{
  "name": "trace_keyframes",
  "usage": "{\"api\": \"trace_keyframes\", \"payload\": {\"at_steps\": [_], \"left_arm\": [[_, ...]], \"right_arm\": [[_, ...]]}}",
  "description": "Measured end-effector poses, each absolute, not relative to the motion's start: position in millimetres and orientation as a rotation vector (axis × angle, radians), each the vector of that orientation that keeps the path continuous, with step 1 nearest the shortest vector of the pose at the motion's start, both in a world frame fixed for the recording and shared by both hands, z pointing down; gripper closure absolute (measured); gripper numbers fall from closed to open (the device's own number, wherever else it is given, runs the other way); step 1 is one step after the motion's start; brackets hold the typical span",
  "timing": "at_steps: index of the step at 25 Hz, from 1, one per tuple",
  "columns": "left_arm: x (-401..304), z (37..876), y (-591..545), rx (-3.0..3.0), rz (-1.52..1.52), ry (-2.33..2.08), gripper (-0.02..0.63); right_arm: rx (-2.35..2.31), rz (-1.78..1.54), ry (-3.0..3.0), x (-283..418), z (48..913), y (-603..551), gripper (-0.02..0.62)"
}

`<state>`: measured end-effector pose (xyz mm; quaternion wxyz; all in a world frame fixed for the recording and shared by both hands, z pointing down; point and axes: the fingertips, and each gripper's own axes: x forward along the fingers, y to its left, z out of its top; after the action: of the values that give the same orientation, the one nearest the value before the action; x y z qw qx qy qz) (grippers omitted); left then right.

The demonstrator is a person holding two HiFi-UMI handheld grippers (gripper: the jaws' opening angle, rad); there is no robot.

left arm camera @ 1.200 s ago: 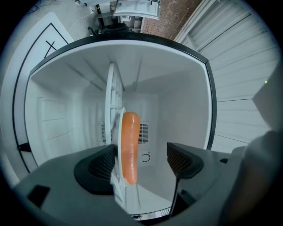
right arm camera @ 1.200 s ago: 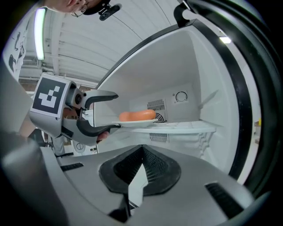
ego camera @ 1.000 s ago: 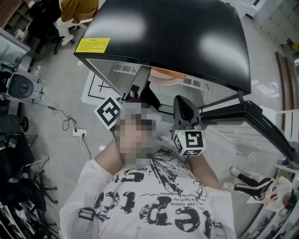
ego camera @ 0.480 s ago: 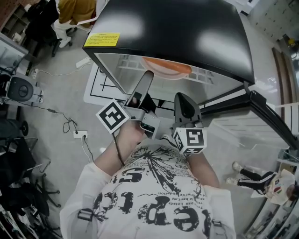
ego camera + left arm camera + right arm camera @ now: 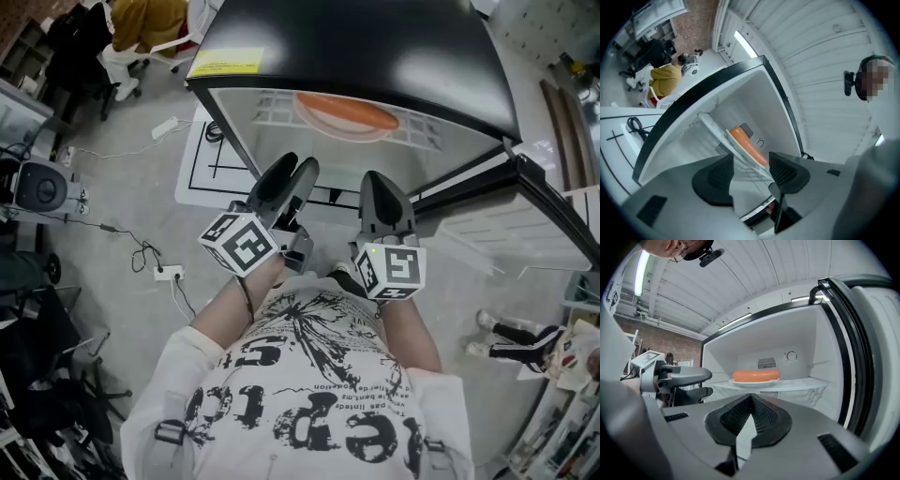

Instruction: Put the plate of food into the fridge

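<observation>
Main job looks pretty much done here: the plate (image 5: 756,381) with the sausage (image 5: 756,375) on it sits on the shelf (image 5: 806,383) inside the fridge (image 5: 356,47), and nobody's holding it. What's probably left is just shutting the door (image 5: 876,357), which hangs open on the right side.

Both grippers are out in front of the fridge opening, side by side, close to the person's chest. The left gripper (image 5: 293,169) is roughly half open with its jaws closing on nothing; the only thing showing through the gap is the shelf and plate, well beyond. The right gripper (image 5: 380,183) has its jaws pressed together and is empty too. The plate sits straight ahead of it, deeper in the fridge and well apart from both grippers.
</observation>
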<state>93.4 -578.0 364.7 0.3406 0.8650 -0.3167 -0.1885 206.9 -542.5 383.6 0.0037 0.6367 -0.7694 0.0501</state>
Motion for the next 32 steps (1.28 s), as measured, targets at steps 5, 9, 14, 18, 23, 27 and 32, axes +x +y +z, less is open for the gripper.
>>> {"api": "trace_keyframes", "payload": {"at_steps": [5,9,14,18,23,27,32], "left_arm": [[81,381,-578,2.426,-0.355,-0.964,0.549],[79,375,-572,2.584,-0.250,-1.062,0.598],[84,372,-558,2.769,-0.092,-1.180,0.598],[90,375,-550,2.839,-0.016,-1.185,0.598],[89,376,-547,2.845,0.023,-1.181,0.598],[90,376,-546,2.869,0.069,-1.220,0.598],[101,375,-544,2.886,0.059,-1.188,0.598]], "right_arm": [[2.040,0.115,-2.397,203,378,-542,0.595],[2.080,0.065,-2.373,200,371,-537,0.595],[2.065,0.065,-2.374,189,378,-527,0.595],[2.036,0.057,-2.373,180,386,-523,0.595],[2.021,0.078,-2.394,170,391,-521,0.595],[1.980,0.062,-2.422,165,390,-519,0.595],[1.978,0.036,-2.430,173,385,-520,0.595]]}}
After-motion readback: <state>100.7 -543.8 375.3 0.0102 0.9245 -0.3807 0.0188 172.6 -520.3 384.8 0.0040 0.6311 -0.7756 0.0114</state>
